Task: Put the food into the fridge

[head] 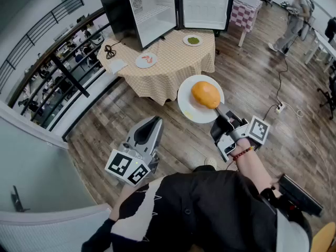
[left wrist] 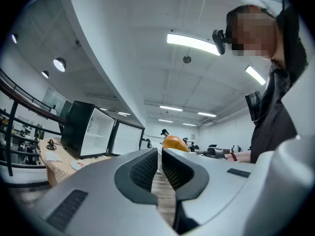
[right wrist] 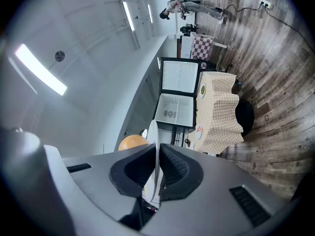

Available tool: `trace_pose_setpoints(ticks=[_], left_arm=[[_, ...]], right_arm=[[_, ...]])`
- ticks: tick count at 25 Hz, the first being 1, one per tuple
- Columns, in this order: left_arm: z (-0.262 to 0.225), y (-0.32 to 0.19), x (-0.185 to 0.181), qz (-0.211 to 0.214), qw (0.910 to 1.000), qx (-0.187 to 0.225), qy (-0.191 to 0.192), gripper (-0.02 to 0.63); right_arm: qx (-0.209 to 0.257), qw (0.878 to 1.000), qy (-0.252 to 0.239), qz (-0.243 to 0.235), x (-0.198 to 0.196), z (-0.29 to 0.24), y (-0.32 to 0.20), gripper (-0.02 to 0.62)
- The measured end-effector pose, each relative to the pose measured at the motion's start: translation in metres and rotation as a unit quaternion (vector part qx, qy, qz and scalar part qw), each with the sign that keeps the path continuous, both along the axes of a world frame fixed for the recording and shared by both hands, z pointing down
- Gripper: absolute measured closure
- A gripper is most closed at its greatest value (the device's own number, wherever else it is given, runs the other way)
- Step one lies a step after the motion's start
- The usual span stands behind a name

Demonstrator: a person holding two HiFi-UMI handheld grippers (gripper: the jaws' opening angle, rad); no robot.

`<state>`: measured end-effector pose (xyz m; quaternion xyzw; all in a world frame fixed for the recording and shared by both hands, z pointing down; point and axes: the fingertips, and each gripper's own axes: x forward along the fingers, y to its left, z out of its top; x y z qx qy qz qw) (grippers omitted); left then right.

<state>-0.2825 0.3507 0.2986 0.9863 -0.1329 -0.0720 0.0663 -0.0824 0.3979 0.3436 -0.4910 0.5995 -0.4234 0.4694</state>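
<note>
Wooden floor (head: 252, 83) lies open on all sides of the round table (head: 173, 72), and its near edge has bare boards in front of it. A black fridge (head: 152, 12) stands at the table's far edge with its door swung wide; its top is cut off by the picture's edge. The right gripper (head: 220, 109) is clamped on the rim of a white plate (head: 188, 109), held over the floor just off the table's near edge. An orange round food (head: 205, 94) sits on this plate. In the right gripper view the plate shows edge-on between the pads (right wrist: 170, 163), and the food is mostly hidden behind one jaw. The left gripper (head: 154, 121) is over the floor to the left, its jaws drawn to a thin slit with nothing between them. Two more plates lie on the cloth: a red-food plate (head: 146, 60) towards the left edge and a green-food plate (head: 192, 40) before the fridge door. Both foods are too small to name.
</note>
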Motion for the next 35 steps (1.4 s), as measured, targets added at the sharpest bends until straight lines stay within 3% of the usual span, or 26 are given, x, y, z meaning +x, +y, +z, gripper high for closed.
trace_pose_setpoints(ticks=[22,35], left_arm=[[0.004,-0.002,-0.005,-0.009,0.9999,0.004,-0.004,0.571],[0.003,-0.063,0.064,-0.047,0.9987,-0.006,-0.017,0.580]], right_arm=[[0.024,0.999,-0.035,-0.011,-0.002,0.001,-0.004,0.568],[0.009,0.999,-0.051,-0.017,0.084,0.010,-0.069,0.568]])
